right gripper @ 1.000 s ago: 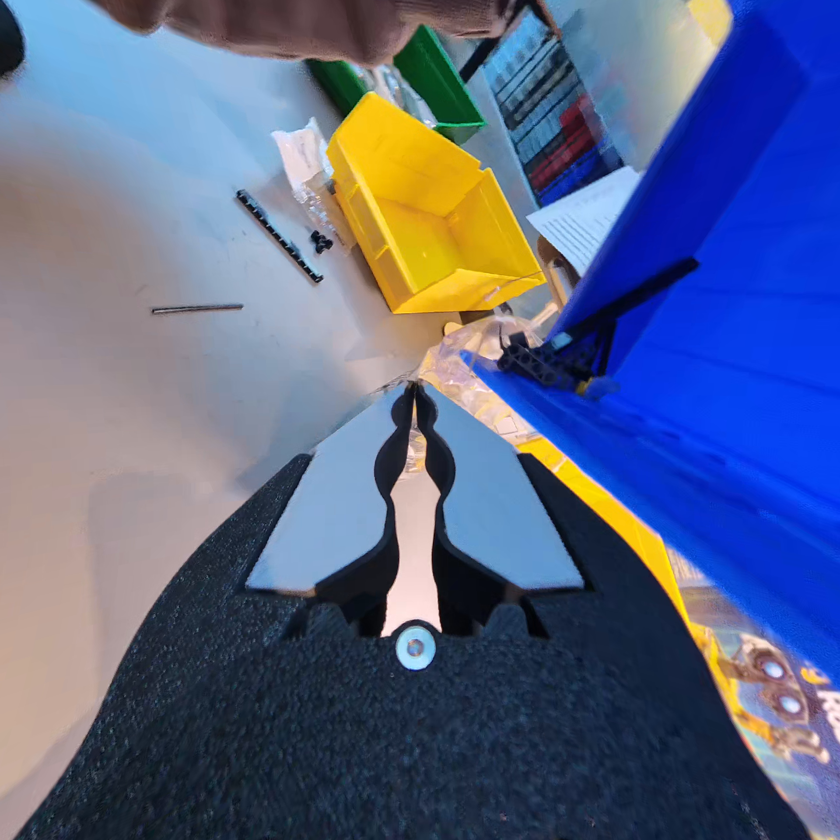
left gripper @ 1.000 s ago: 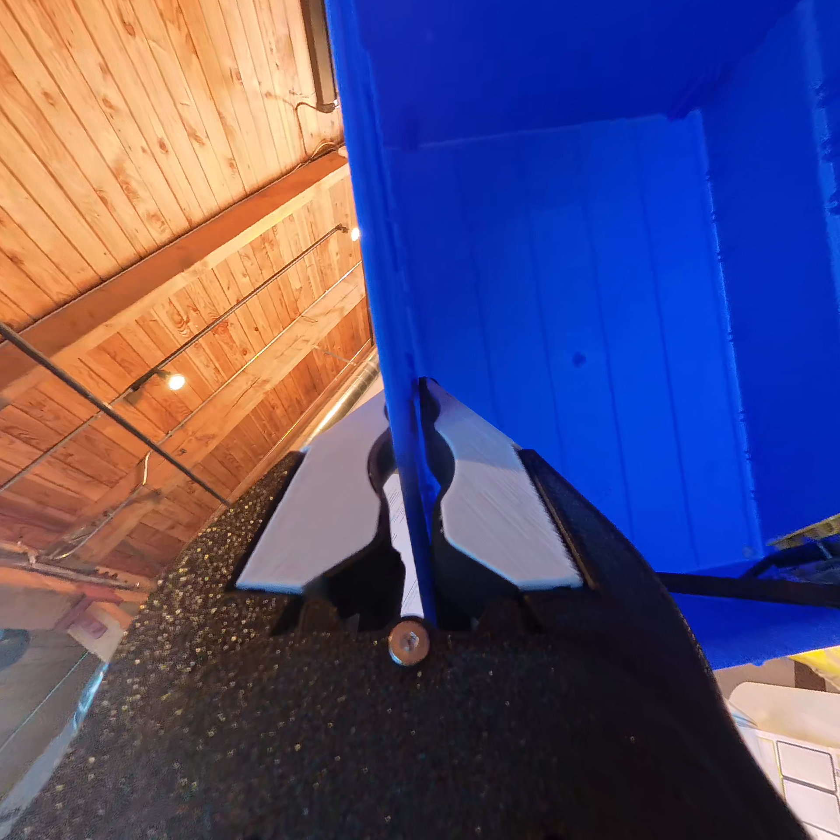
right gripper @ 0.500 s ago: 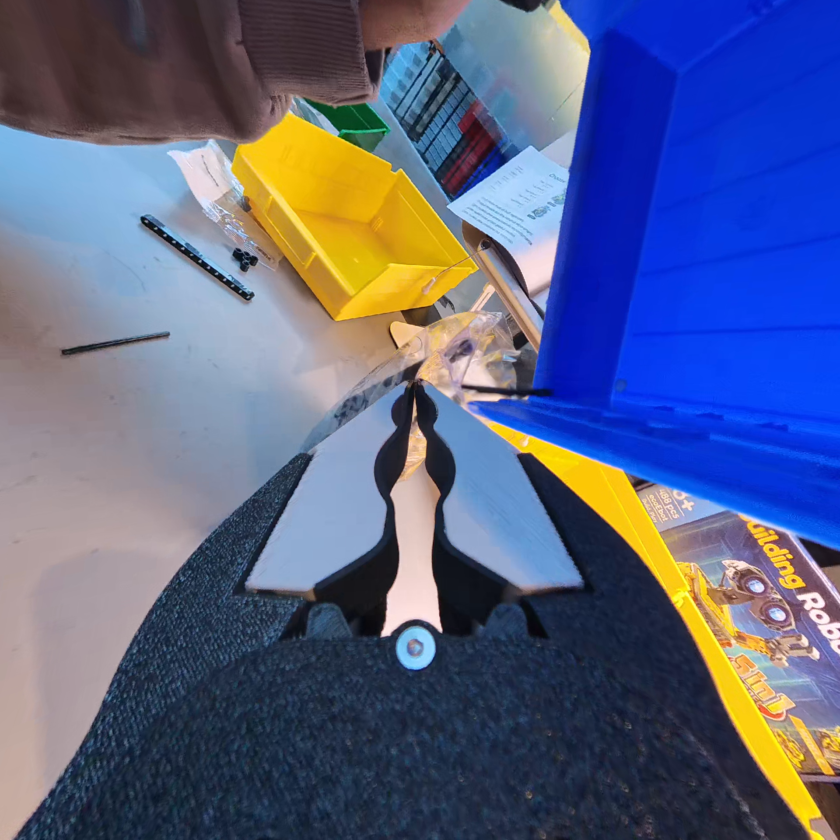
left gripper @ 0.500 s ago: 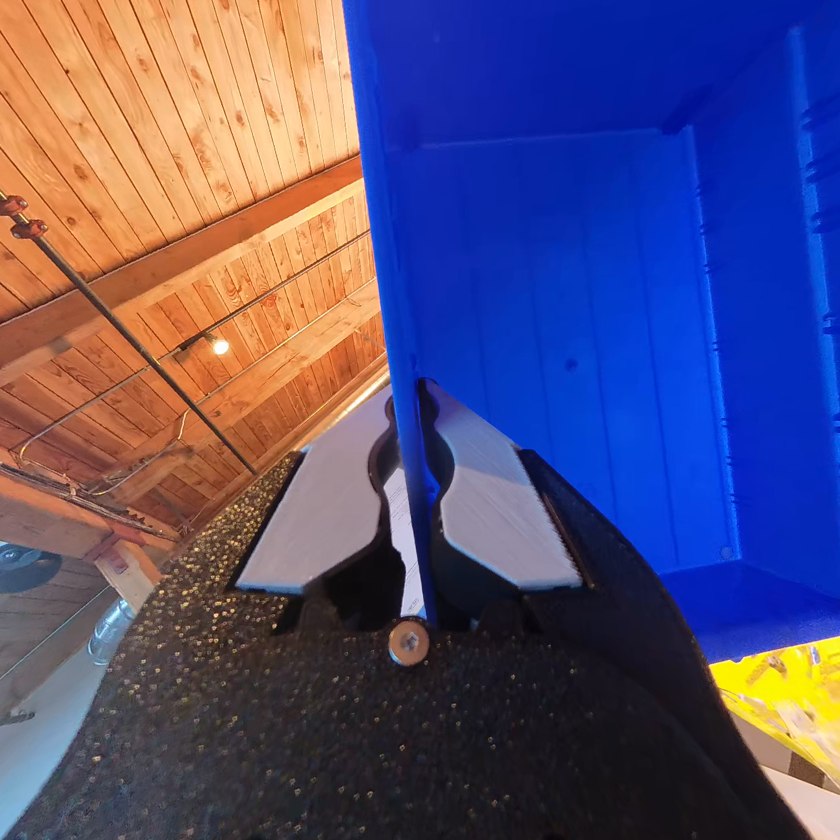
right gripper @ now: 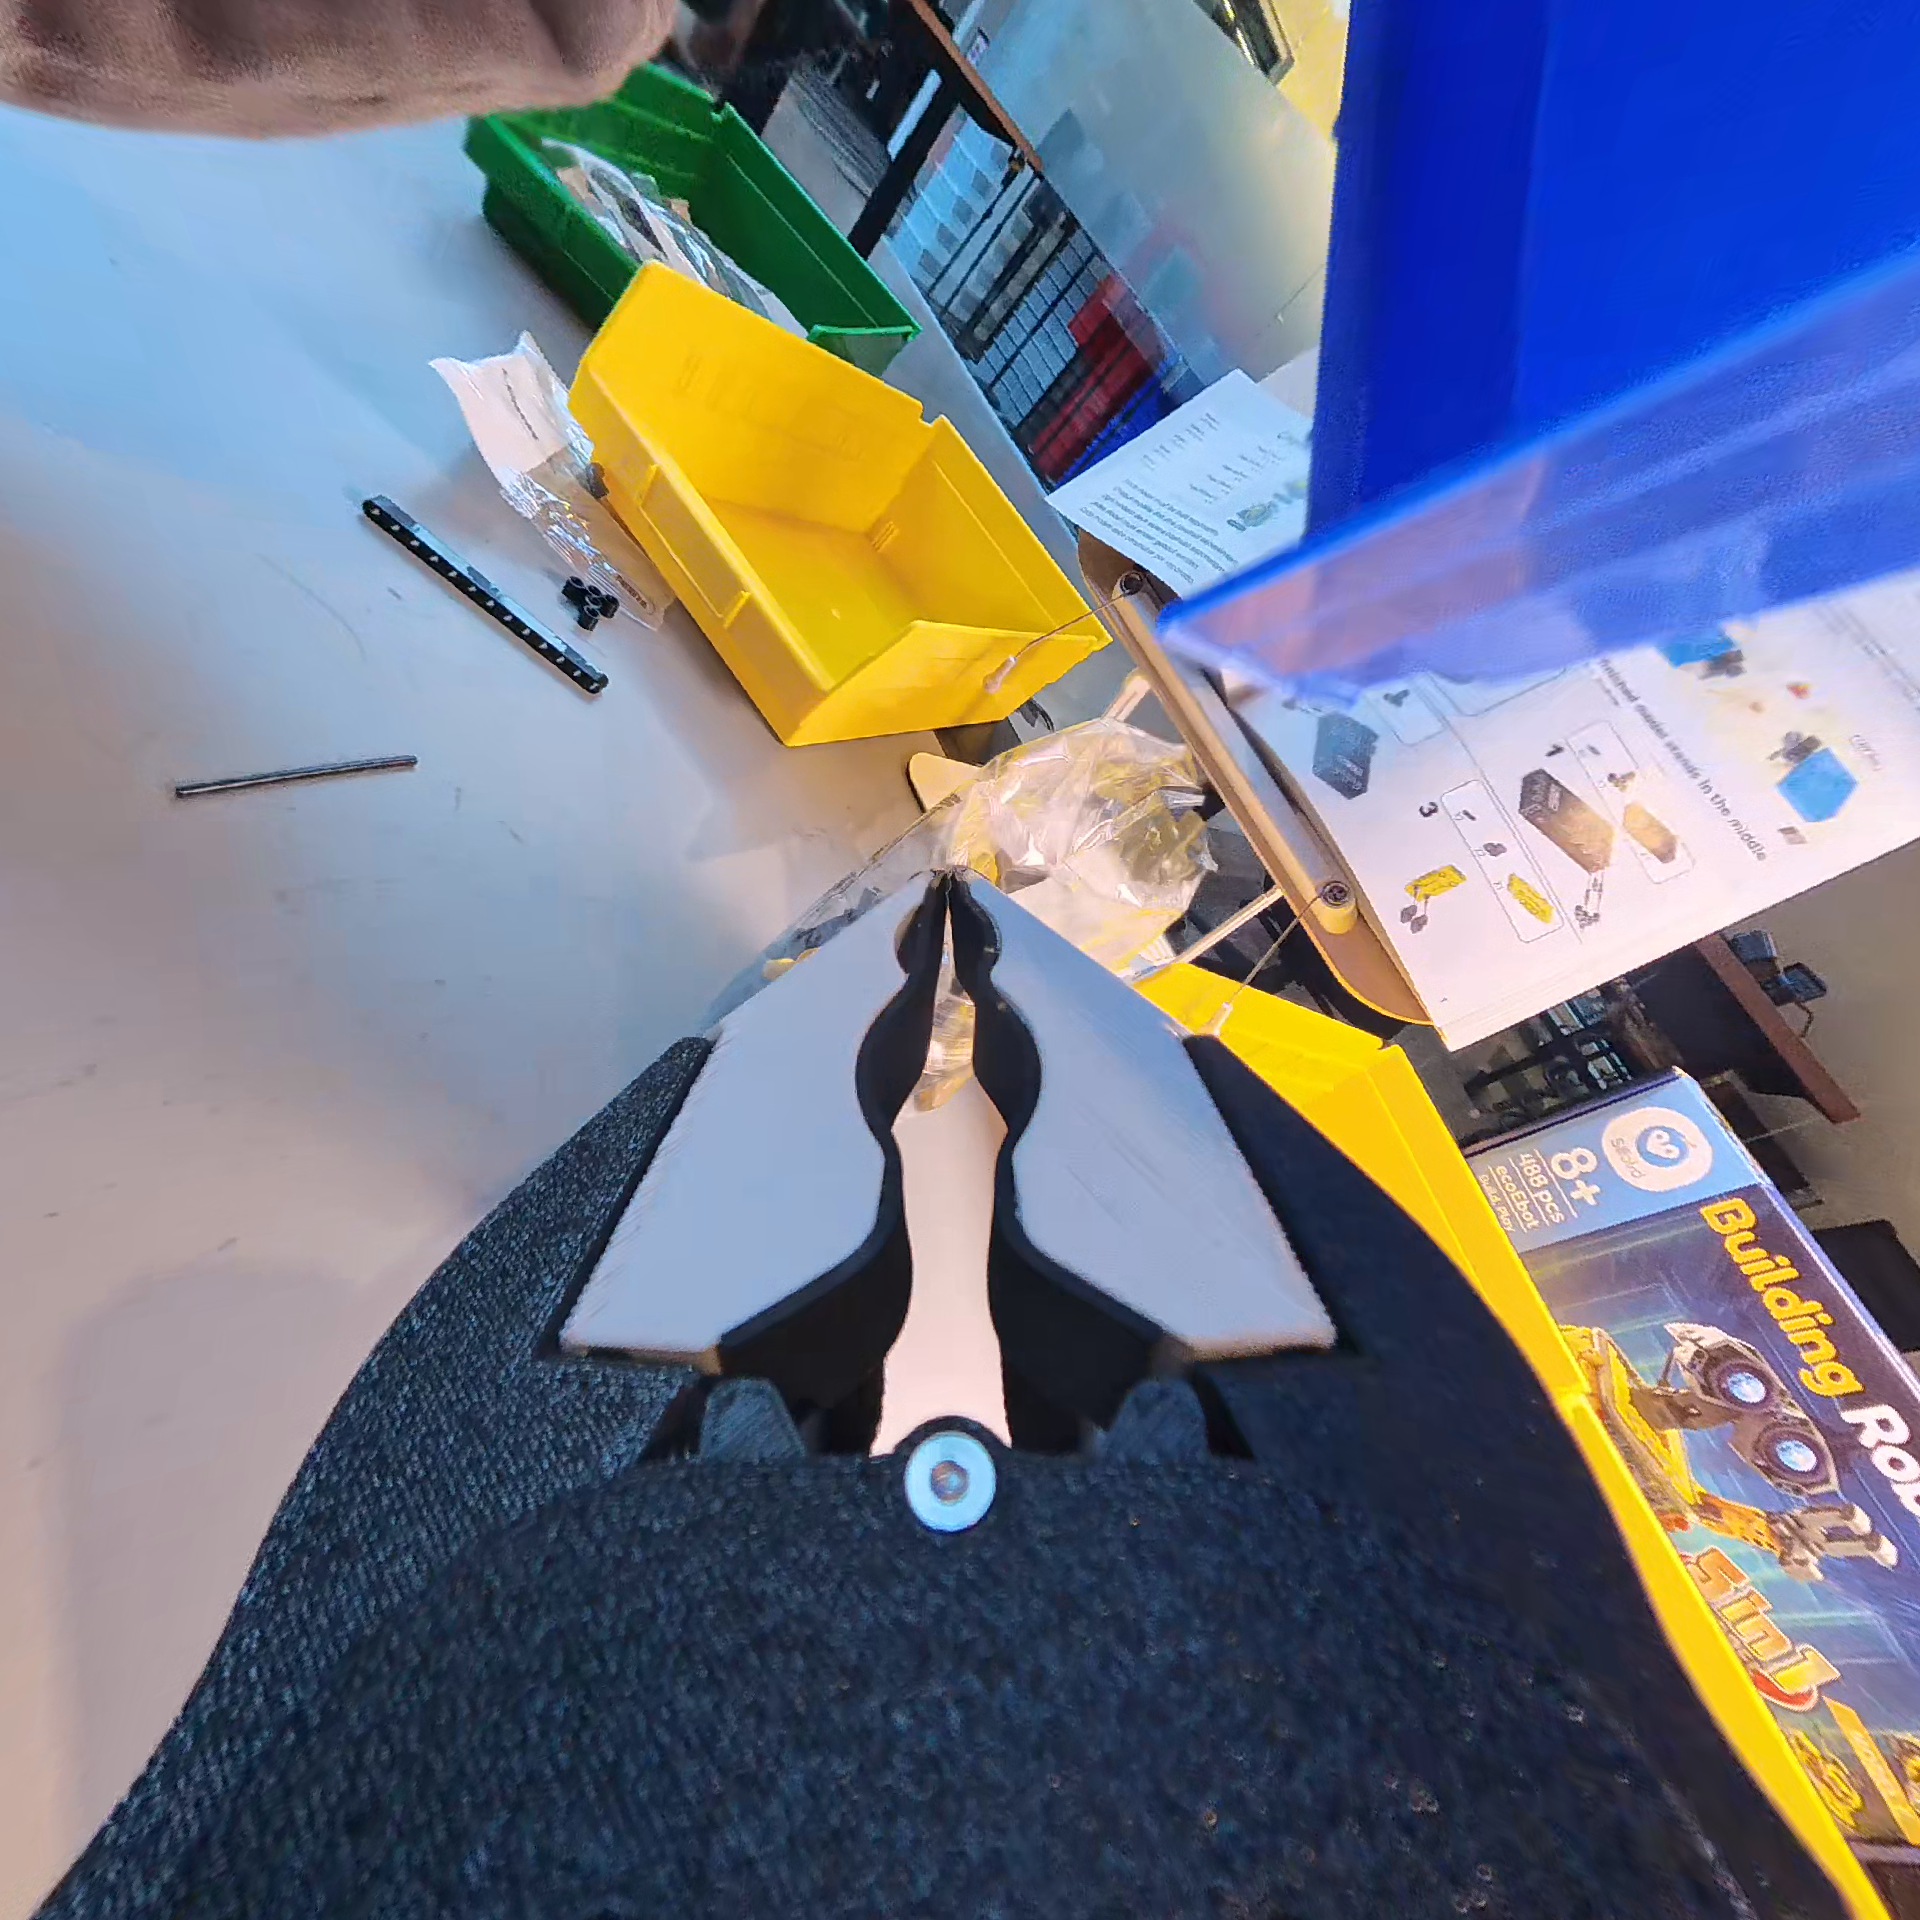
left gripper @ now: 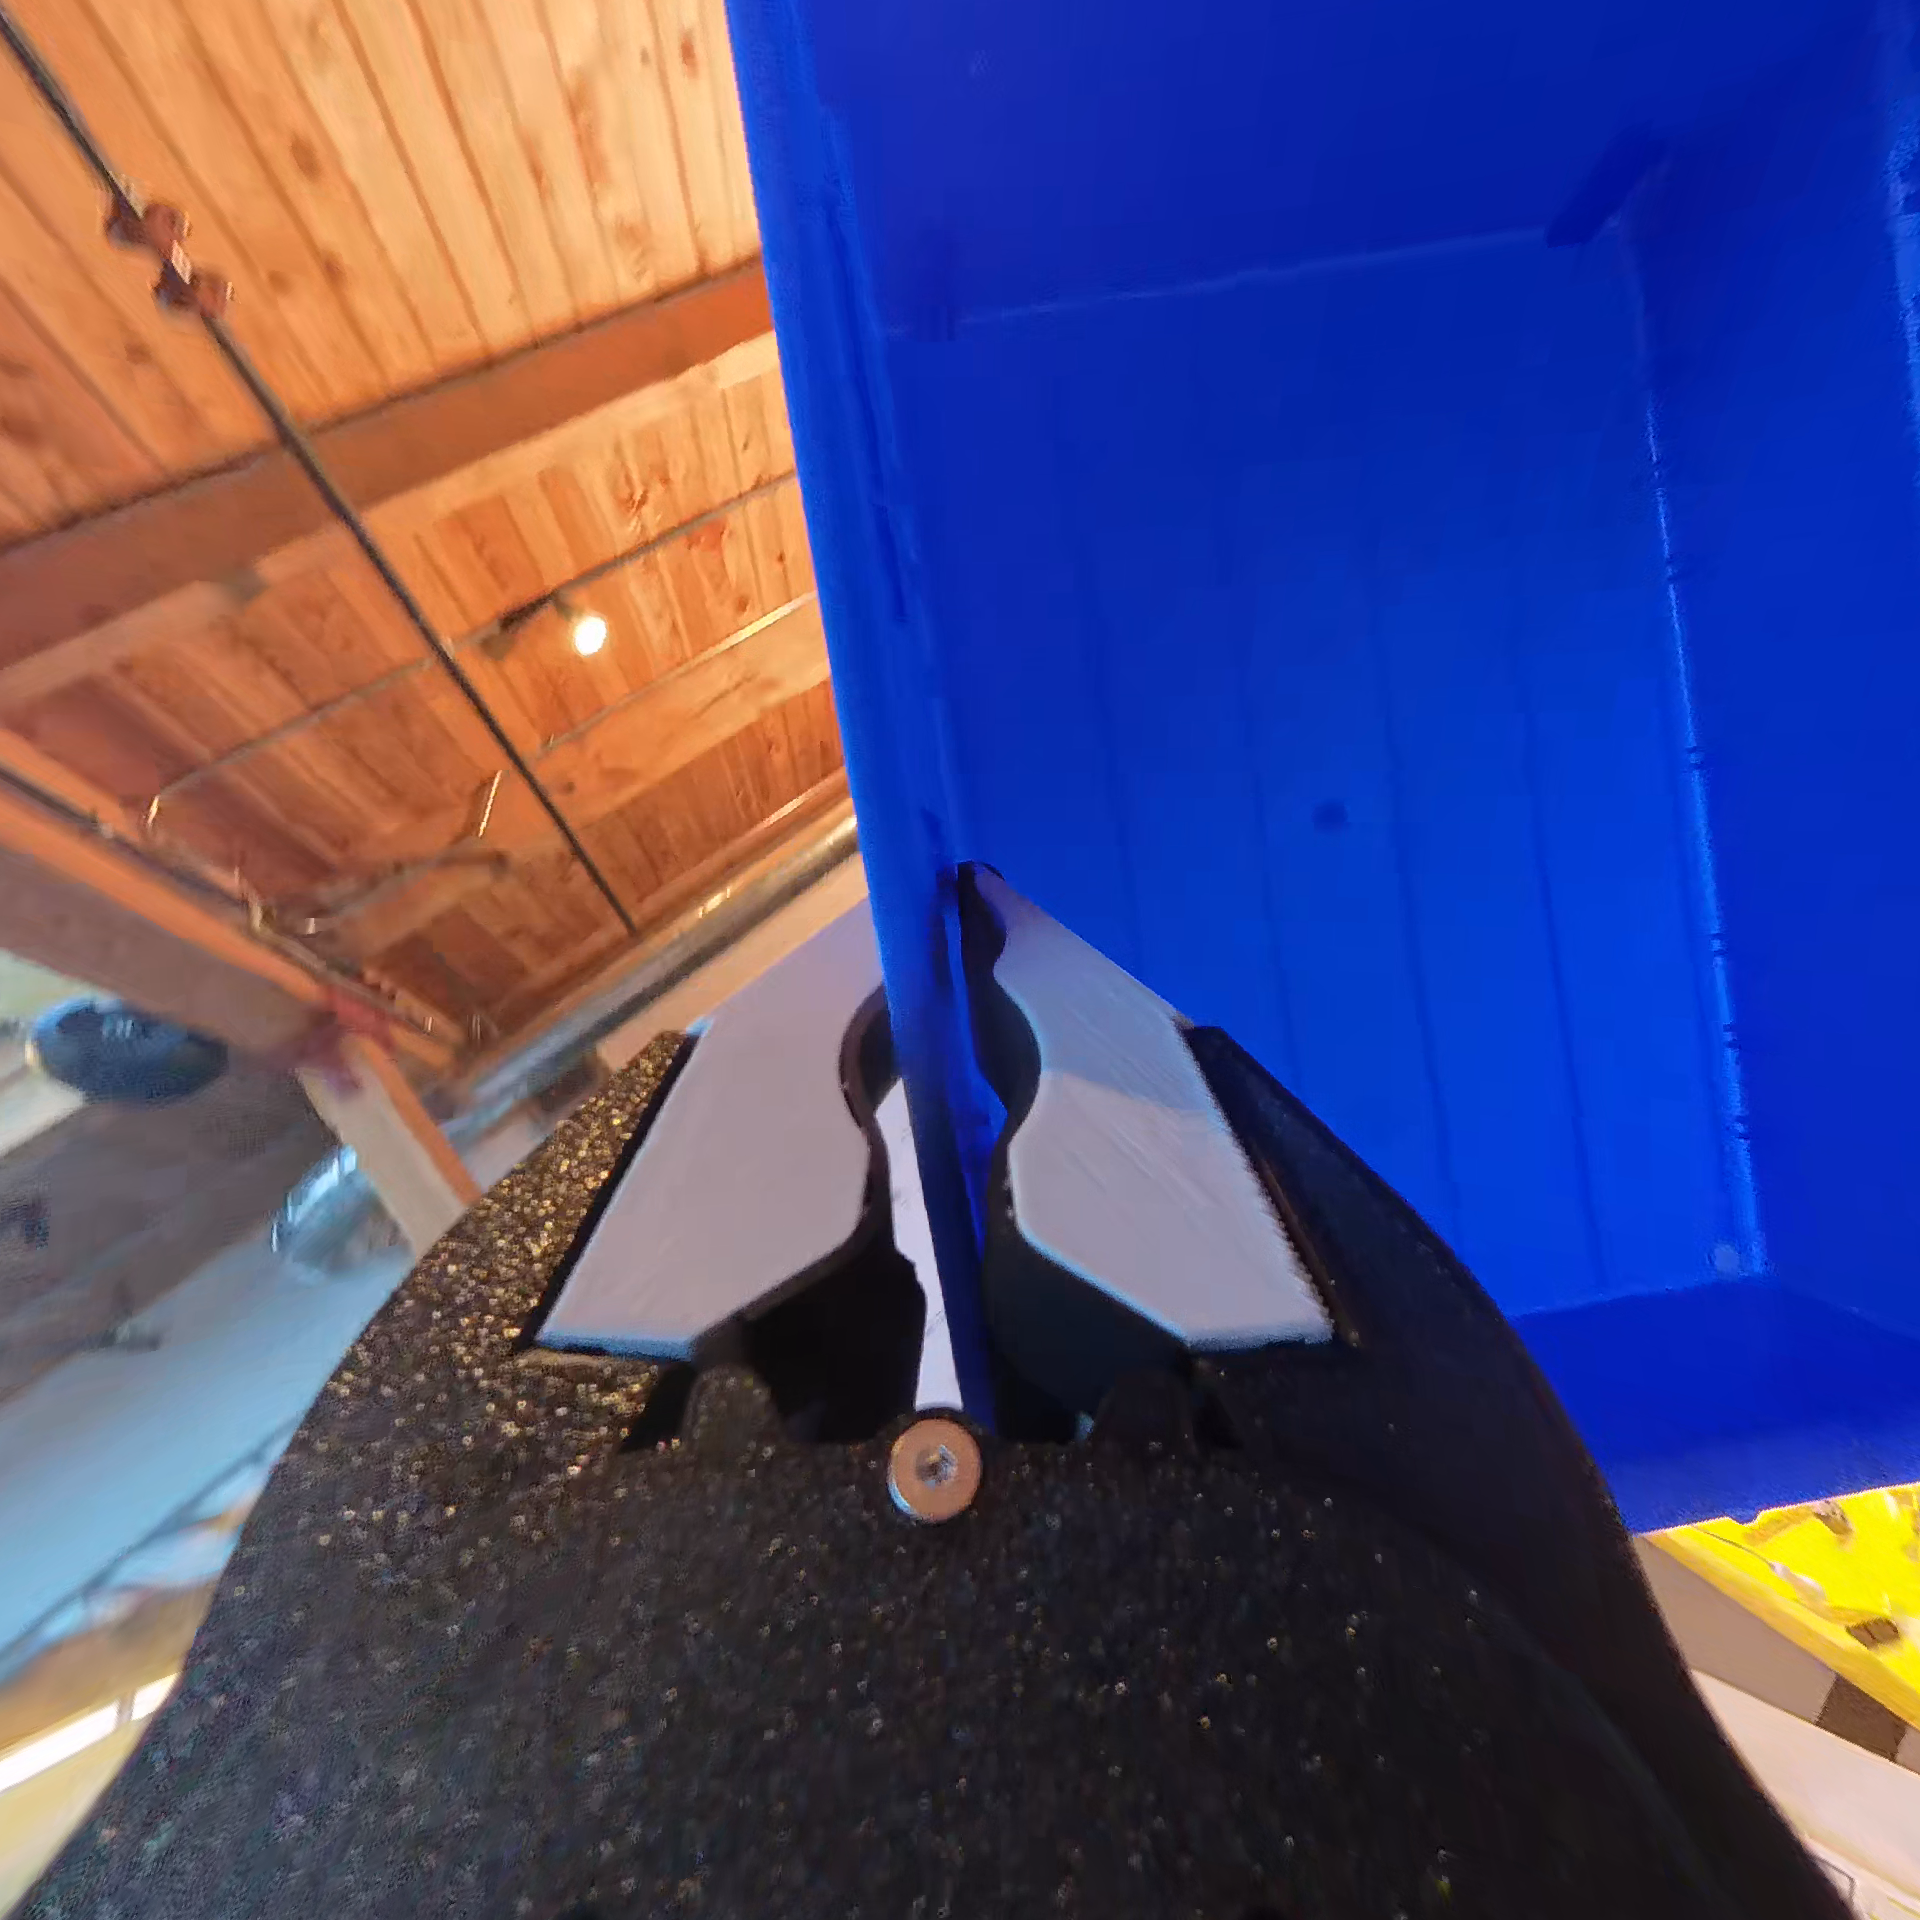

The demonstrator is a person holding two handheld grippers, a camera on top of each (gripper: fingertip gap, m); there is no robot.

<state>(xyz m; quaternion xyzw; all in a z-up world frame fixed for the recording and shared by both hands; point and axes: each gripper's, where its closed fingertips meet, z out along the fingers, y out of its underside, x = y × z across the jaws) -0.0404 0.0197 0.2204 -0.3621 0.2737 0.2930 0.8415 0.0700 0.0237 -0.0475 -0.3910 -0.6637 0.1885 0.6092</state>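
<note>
Left wrist view: the left gripper point(left gripper: 951, 894) is clenched on the side wall of a blue bin point(left gripper: 1351, 727), one finger inside and one outside. The bin fills the centre and right of the frame, lifted and tipped so its open interior faces the camera, with nothing visible inside. A wooden plank ceiling point(left gripper: 364, 416) occupies the upper left.

Right wrist view: the right gripper point(right gripper: 948, 883) is closed on the edge of a clear plastic bag point(right gripper: 1081, 810) of small parts at frame centre. The blue bin hangs in the upper right, above an instruction sheet point(right gripper: 1558, 810) on a stand. On the white table point(right gripper: 260, 987) lie a yellow bin point(right gripper: 821, 561), a green bin point(right gripper: 686, 197), a black perforated beam point(right gripper: 483, 592) and a thin black rod point(right gripper: 296, 776). A boxed building kit point(right gripper: 1714, 1403) sits at lower right.

Handling, as judged: the bin is stiff, light moulded plastic with a smooth wall; a grip on the thin wall near the rim holds, but may pivot. The bag is limp and slippery, best pinched at a gathered edge.

Compared with one second earlier: the small black parts and the long black piece at the bin's lower lip are gone from it, and the bin has swung higher in the right view, uncovering the instruction sheet. Both grips are unchanged.
</note>
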